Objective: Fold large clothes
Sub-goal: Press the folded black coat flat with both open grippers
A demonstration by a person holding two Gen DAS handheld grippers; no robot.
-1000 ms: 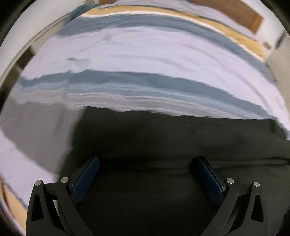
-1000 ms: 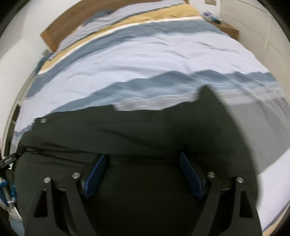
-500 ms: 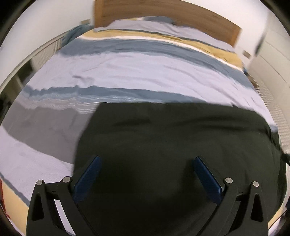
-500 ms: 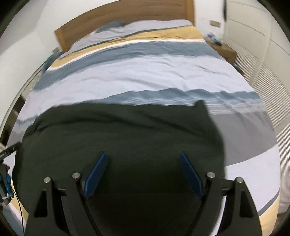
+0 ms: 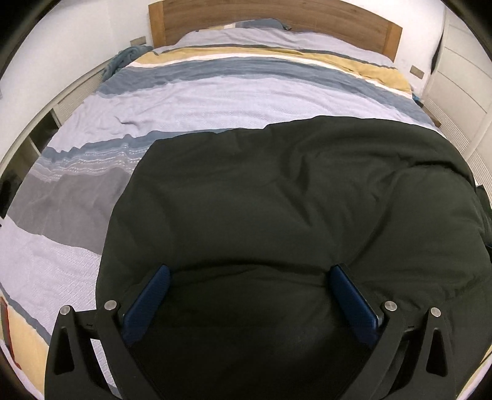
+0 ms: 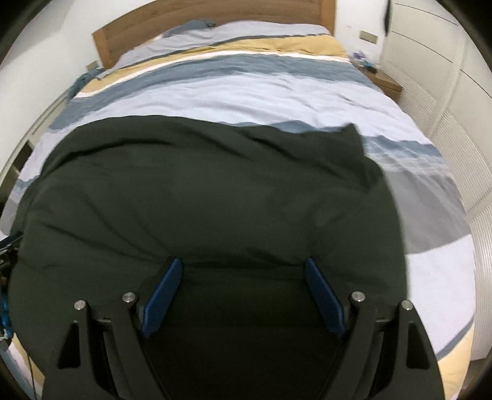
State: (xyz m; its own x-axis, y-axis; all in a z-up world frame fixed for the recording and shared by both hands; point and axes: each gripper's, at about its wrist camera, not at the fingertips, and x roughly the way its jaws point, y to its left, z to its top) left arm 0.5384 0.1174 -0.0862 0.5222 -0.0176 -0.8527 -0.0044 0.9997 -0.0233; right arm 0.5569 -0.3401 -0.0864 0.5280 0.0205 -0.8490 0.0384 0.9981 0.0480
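A large dark green garment (image 5: 292,200) lies spread on the striped bed, its far edge running across the middle of the cover. In the left wrist view my left gripper (image 5: 249,270) hovers over the garment's near part, jaws wide apart, nothing pinched between the blue pads (image 5: 147,298). The same garment (image 6: 200,190) fills the right wrist view, with one corner (image 6: 353,132) sticking up at the far right. My right gripper (image 6: 243,261) also stands open above the cloth near a crease, its blue pads (image 6: 163,295) clear of the fabric.
The bed cover (image 5: 215,95) has blue, lilac, grey and yellow stripes, with a wooden headboard (image 5: 276,15) at the far end. White cabinets (image 6: 430,77) line the right side and a bedside table (image 6: 384,83) stands next to the bed. Low shelving (image 5: 46,129) runs along the left.
Both grippers have drawn back from the bed and tipped upward, so the headboard and more of the cover show. The garment now lies flatter and more spread out. The jaws stayed wide.
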